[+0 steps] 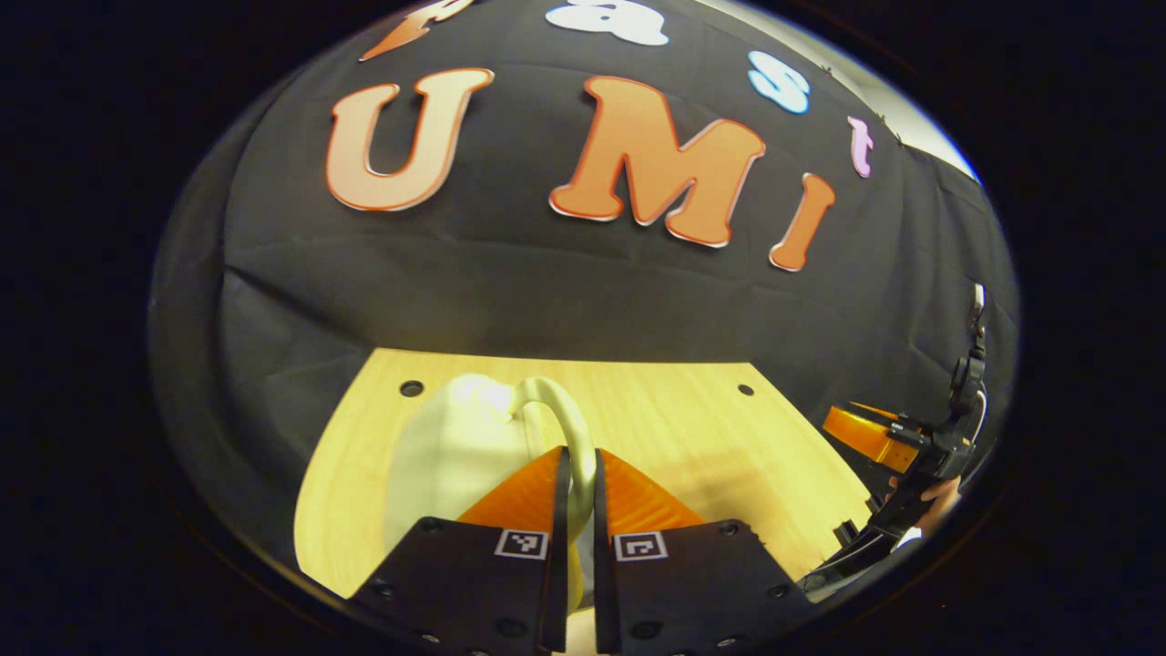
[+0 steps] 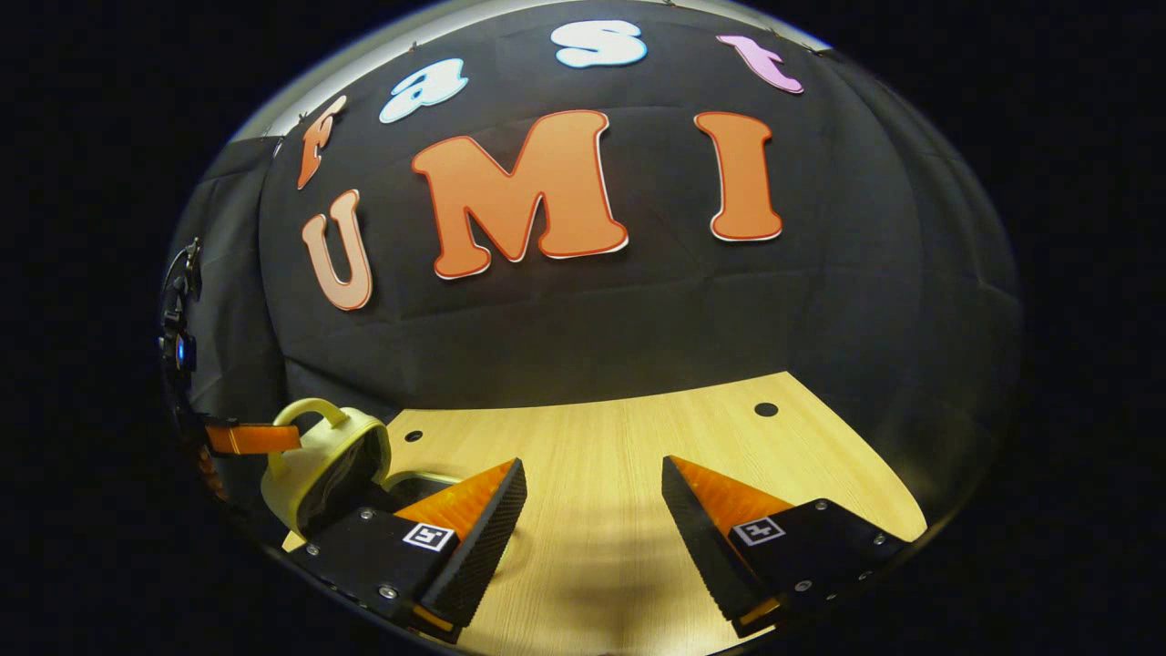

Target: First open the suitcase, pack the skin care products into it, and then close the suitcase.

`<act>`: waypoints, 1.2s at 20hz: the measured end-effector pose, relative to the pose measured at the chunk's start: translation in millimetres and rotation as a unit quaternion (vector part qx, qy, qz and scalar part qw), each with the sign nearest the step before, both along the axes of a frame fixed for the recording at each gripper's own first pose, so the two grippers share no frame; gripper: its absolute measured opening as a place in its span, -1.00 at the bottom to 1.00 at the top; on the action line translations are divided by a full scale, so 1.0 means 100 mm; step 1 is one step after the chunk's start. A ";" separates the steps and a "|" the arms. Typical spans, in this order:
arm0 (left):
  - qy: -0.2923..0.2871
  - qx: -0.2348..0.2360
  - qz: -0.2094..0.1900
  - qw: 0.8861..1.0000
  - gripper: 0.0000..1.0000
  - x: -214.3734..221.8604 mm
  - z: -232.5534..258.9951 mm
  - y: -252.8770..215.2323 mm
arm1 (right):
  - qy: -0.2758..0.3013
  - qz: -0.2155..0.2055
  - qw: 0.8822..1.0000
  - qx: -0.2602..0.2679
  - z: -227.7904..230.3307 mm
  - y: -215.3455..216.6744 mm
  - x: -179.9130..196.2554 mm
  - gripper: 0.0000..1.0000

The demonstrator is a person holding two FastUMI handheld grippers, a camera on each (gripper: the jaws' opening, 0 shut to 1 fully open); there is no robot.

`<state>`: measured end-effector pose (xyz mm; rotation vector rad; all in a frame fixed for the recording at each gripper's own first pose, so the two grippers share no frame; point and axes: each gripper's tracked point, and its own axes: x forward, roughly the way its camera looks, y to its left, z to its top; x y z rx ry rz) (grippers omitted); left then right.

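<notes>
A small pale-yellow suitcase [image 1: 446, 456] lies on the wooden table [image 1: 692, 428]. In the left gripper view my left gripper [image 1: 581, 456] is shut on its curved handle [image 1: 557, 408], which passes between the two fingers. In the right gripper view the suitcase [image 2: 314, 497] sits at the far left with its lid [image 2: 360, 433] tilted up and a dark inside showing. There the left gripper [image 2: 250, 439] grips the handle [image 2: 305, 407]. My right gripper [image 2: 592, 483] hangs open above bare table, to the right of the case, with nothing between its fingers.
The black cloth wall stands close behind the table's far edge. Small round holes [image 1: 412, 388] [image 2: 766, 409] mark the tabletop near the back. In the left gripper view the right gripper [image 1: 874, 435] and a hand [image 1: 938, 497] sit at the far right.
</notes>
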<state>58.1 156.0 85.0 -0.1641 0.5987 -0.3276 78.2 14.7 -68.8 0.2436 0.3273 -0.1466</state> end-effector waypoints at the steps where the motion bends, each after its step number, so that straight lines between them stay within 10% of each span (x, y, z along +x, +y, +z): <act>1: 0.005 -0.005 -0.010 1.000 -0.76 -0.01 -0.05 -0.13 | 0.001 -0.003 1.000 0.001 -0.02 -0.03 -0.03 0.91; 24: 0.108 0.127 -0.117 0.979 -0.72 -0.38 -1.75 -1.48 | 0.014 -0.003 1.000 -0.006 -0.15 -0.29 -0.31 0.91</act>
